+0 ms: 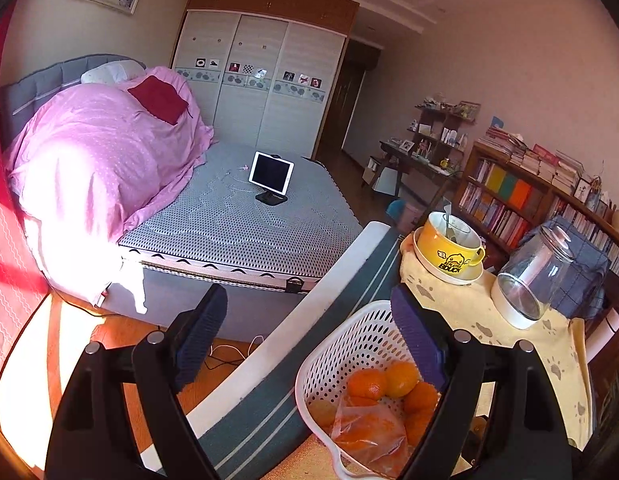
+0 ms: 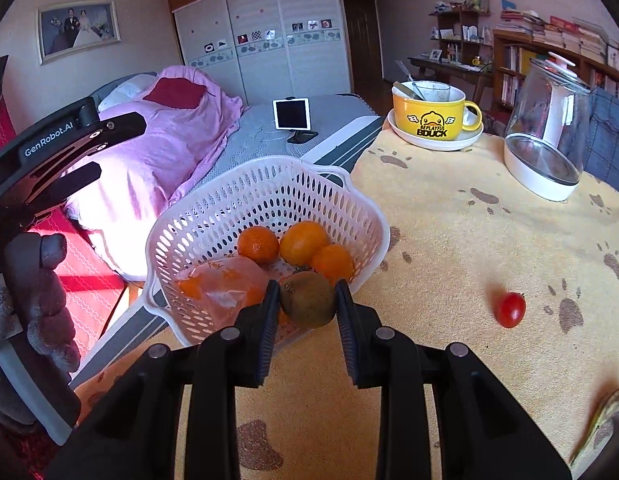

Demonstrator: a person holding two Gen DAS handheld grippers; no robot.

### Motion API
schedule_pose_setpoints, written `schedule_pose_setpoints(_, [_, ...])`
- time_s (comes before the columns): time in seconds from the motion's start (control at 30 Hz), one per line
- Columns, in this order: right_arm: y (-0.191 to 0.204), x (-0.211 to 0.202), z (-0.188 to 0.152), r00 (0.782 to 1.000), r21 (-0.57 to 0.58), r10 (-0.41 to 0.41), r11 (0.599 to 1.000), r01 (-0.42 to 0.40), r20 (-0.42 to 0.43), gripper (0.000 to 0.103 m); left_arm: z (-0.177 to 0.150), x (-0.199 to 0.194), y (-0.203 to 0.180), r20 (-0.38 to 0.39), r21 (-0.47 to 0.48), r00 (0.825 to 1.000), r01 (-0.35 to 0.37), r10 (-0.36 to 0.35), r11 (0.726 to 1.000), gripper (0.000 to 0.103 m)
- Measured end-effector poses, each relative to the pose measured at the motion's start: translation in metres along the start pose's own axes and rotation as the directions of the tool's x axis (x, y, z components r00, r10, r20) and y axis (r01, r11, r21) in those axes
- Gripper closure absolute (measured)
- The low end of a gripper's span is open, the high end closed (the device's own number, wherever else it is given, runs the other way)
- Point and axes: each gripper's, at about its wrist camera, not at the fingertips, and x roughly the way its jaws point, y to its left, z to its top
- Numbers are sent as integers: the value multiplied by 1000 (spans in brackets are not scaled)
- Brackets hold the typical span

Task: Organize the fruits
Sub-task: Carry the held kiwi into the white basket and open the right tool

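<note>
A brown kiwi [image 2: 308,299] is shown clamped between the pads of the right gripper [image 2: 308,304], whose jaws are closed to the fruit's width and touch it on both sides. The kiwi is held at the near rim of the white perforated basket [image 2: 197,216], just above the wall nearest the gripper, so the basket interior lies straight ahead along the fingers. Within the basket, three oranges [image 2: 304,242] are grouped toward the far side and a plastic bag of orange fruit [image 2: 225,284] is seen on the left; the open floor between them is judged the likeliest release spot. The kiwi's long axis cannot be told reliably from this view. The left gripper [image 1: 309,336] is seen wide open and empty, one finger overlapping the basket rim in its own view and the other out over the table edge. A cherry tomato [image 2: 511,310] is left on the paw-print cloth [image 2: 449,240], well apart to the right and nearer the right gripper. A yellow mug [image 2: 429,114] and a glass kettle [image 2: 549,128] stand farther back.
</note>
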Motion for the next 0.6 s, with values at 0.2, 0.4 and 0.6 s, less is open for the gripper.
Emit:
schedule_pose_setpoints(0.2, [2, 19, 21, 1000, -5, -10, 1000, 10, 0, 75, 3, -3, 5, 11, -22, 1000, -1, 1, 1000, 18])
schedule_pose_setpoints(0.4, [5, 47, 39, 996, 30, 75, 997, -73, -57, 75, 5, -7, 12, 18, -40, 1000, -1, 2, 999, 18])
schedule_pose_setpoints(0.6, [12, 46, 44, 987, 56, 152, 987, -149, -57, 73, 6, -7, 12, 17, -35, 1000, 4, -4, 999, 18])
